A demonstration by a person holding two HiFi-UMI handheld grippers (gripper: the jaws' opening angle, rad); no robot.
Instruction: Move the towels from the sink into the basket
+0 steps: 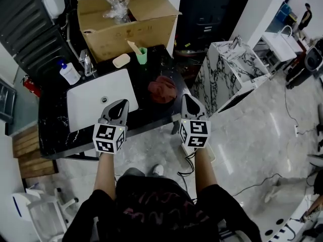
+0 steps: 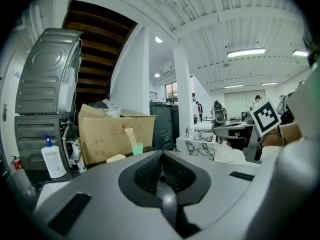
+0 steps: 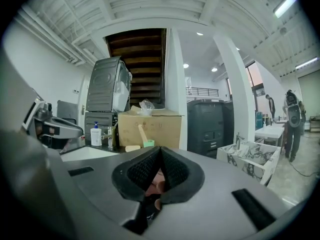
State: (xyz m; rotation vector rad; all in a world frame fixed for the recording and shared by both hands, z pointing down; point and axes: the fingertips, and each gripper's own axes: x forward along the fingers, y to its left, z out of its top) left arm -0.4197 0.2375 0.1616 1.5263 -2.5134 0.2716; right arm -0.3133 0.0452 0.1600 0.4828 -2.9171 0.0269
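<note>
A dark red towel (image 1: 162,89) lies on the black counter (image 1: 53,130), just right of the white sink (image 1: 91,110), slightly above the middle of the head view. It is bunched into a roundish heap, so it shows no clear long axis and points no particular way. The left gripper (image 1: 121,104) hangs over the sink's near edge with its jaws pressed together and nothing between them. The right gripper (image 1: 187,98) is just right of the towel, apart from it, its jaws likewise closed on nothing. A cardboard box (image 1: 126,24) stands at the upper middle.
</note>
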